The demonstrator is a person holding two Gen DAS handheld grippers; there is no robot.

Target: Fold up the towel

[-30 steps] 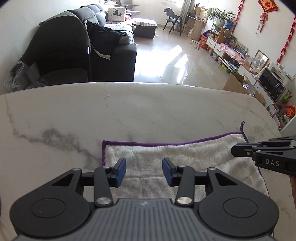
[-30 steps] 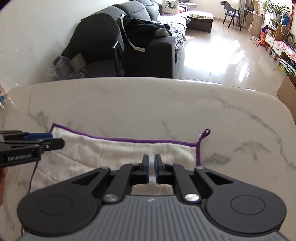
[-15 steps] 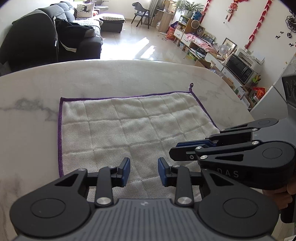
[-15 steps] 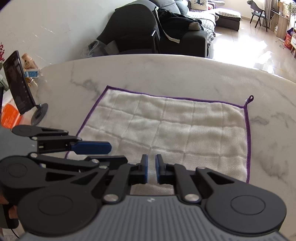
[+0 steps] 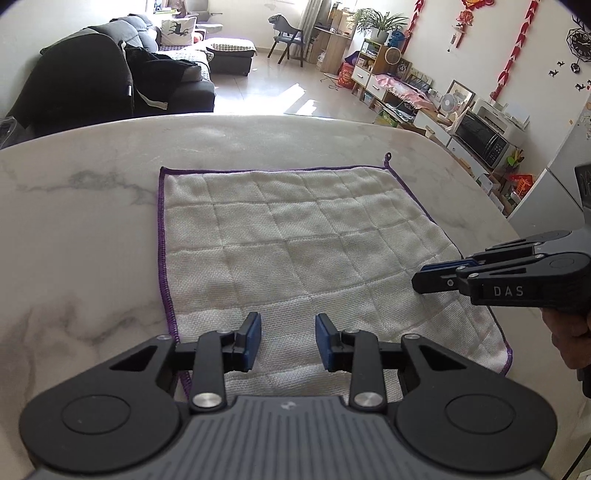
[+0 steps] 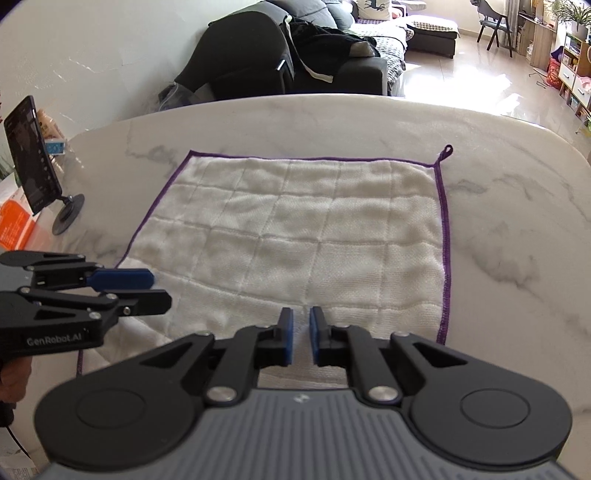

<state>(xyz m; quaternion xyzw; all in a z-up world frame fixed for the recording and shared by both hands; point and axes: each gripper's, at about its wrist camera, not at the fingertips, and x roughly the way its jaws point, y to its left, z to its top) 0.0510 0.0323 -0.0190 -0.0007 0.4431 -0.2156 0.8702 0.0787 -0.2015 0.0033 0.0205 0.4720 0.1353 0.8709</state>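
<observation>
- A white marble table [image 5: 92, 229] with grey veins fills the foreground.
- Beyond it stands a dark grey sofa [image 5: 177, 74] with dark clothing draped over it and a pillow [image 5: 179, 27] showing a horse figure.
- The glossy tiled floor [image 5: 280, 99] reflects bright sunlight.
- A dark chair [image 5: 288, 37] sits at the far end of the room, near a potted plant [image 5: 376, 22].
- Low white cabinets [image 5: 373, 79] line the right wall, followed by a small fan [image 5: 447, 101] and a microwave oven [image 5: 480, 138].
- Red decorations [image 5: 517, 40] hang on the white wall.
- A phone on a stand [image 6: 35, 170] sits at the table's left edge.
</observation>
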